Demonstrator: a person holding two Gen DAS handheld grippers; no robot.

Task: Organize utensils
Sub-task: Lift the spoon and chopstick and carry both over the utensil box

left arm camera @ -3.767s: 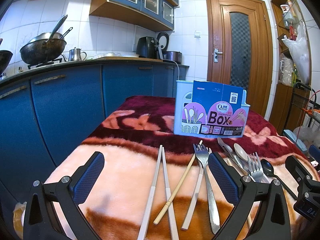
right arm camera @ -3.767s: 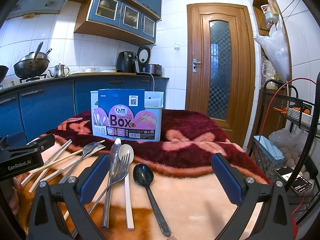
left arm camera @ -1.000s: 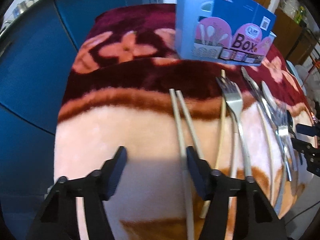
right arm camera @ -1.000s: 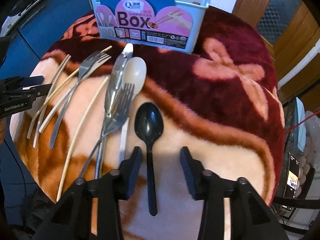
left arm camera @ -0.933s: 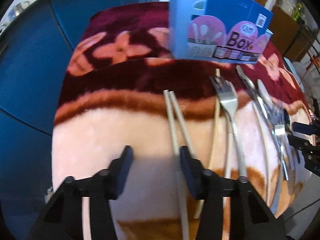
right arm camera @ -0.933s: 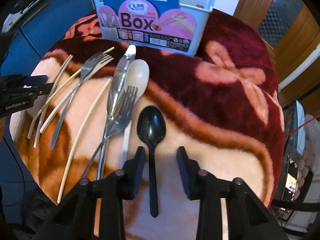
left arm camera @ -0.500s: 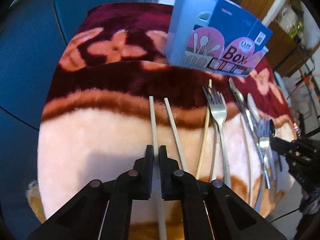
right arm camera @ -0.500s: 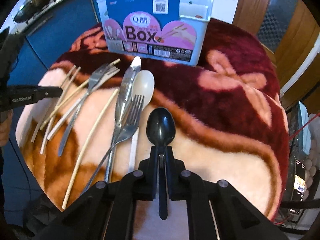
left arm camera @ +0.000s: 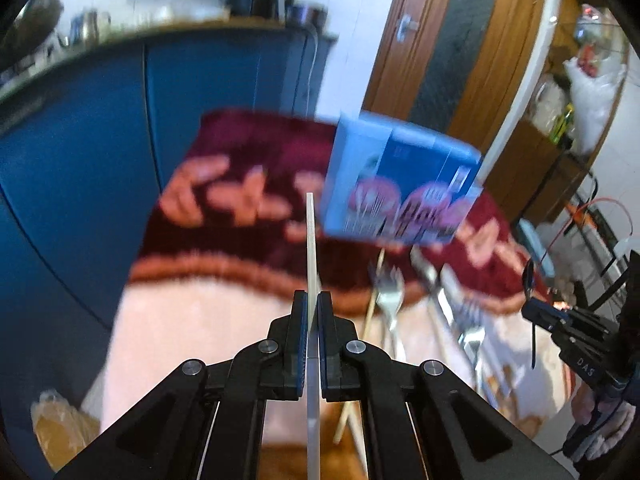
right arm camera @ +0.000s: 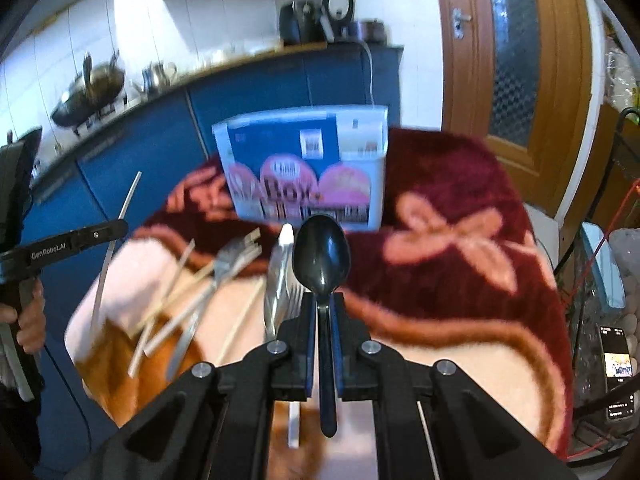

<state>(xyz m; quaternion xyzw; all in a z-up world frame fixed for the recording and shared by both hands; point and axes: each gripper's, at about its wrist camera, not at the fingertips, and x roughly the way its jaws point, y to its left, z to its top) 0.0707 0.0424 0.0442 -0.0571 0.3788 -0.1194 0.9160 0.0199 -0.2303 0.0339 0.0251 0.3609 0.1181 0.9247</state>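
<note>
My left gripper (left arm camera: 313,300) is shut on a pale chopstick (left arm camera: 311,240) and holds it lifted, pointing at the light blue utensil box (left arm camera: 400,188). My right gripper (right arm camera: 323,300) is shut on a black spoon (right arm camera: 321,254), bowl forward, lifted above the blanket in front of the box (right arm camera: 308,168). The left gripper (right arm camera: 80,240) with its chopstick (right arm camera: 116,232) also shows in the right wrist view. Forks (left arm camera: 388,300), a knife, a white spoon and more chopsticks (right arm camera: 176,292) lie on the blanket.
The table is covered by a maroon and peach blanket (right arm camera: 460,264). Blue kitchen cabinets (left arm camera: 80,140) stand behind and left. A wooden door (left arm camera: 452,40) is at the back. A wire rack and a phone (right arm camera: 618,368) are at the right.
Both grippers have lifted and tilted up from the blanket, the left carrying the chopstick and the right carrying the black spoon. The views now blur from motion.
</note>
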